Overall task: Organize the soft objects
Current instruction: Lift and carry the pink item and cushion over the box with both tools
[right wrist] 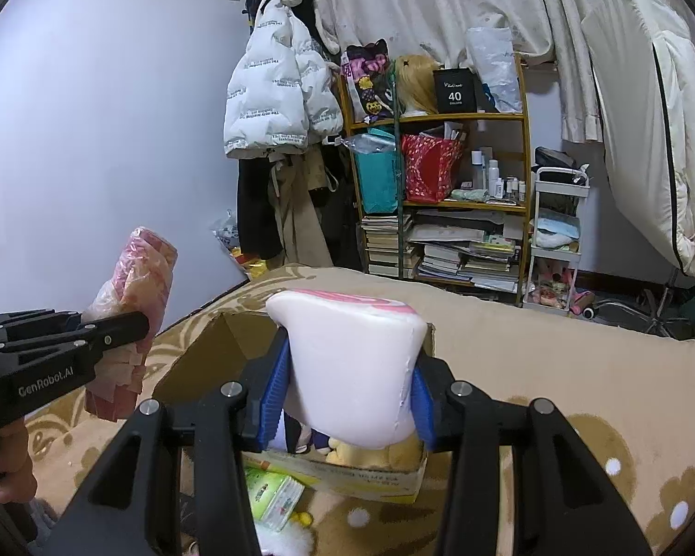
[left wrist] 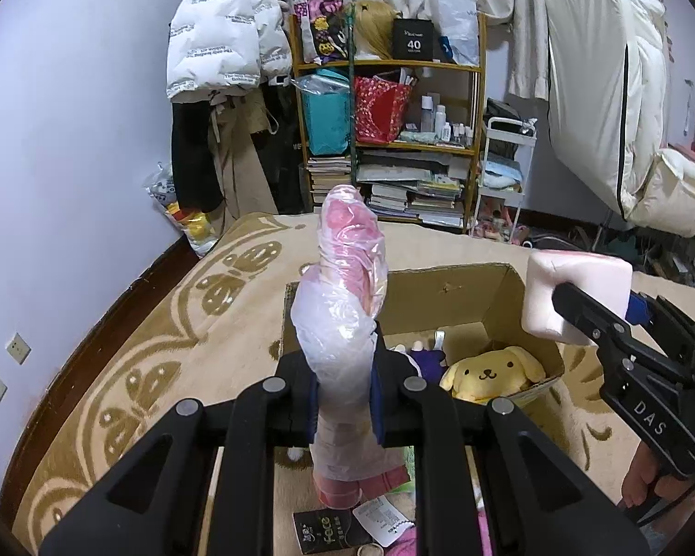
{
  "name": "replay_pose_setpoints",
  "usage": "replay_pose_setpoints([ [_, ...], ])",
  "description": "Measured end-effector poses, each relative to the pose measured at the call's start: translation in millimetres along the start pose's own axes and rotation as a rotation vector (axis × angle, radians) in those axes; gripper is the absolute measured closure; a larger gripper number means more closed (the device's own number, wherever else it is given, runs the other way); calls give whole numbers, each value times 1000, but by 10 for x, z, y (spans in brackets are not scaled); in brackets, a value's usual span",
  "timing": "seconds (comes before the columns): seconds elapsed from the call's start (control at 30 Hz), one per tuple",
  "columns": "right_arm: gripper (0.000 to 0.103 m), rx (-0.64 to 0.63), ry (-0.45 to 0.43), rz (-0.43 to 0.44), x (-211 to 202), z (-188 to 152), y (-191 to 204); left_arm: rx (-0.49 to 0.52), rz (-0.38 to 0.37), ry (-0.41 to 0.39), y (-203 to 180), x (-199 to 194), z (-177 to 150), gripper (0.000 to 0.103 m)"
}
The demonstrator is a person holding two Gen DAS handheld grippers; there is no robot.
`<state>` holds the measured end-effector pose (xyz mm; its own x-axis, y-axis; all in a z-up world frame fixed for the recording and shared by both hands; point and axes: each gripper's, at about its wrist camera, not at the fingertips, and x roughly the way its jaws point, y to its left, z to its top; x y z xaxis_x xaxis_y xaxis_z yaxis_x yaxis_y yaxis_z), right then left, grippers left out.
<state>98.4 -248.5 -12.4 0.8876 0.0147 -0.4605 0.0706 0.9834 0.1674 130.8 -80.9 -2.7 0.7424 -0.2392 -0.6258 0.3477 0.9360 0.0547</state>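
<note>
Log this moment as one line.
left tongs: shut on bagged pink cloth | right tongs: shut on white foam block | cardboard box: open, yellow plush inside

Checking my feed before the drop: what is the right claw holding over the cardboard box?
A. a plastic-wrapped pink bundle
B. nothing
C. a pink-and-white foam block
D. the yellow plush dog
C: the right claw is shut on the pink-and-white foam block, blue pads pressing its sides, above the cardboard box; the yellow plush dog lies inside the box.
</note>
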Motion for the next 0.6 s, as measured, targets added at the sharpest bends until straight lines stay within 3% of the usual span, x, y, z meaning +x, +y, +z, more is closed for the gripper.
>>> replay_pose_setpoints([
  [0.6, 53, 49, 70, 56, 441, -164, -162, -40, -25, 93, 108, 423, -64, 87],
])
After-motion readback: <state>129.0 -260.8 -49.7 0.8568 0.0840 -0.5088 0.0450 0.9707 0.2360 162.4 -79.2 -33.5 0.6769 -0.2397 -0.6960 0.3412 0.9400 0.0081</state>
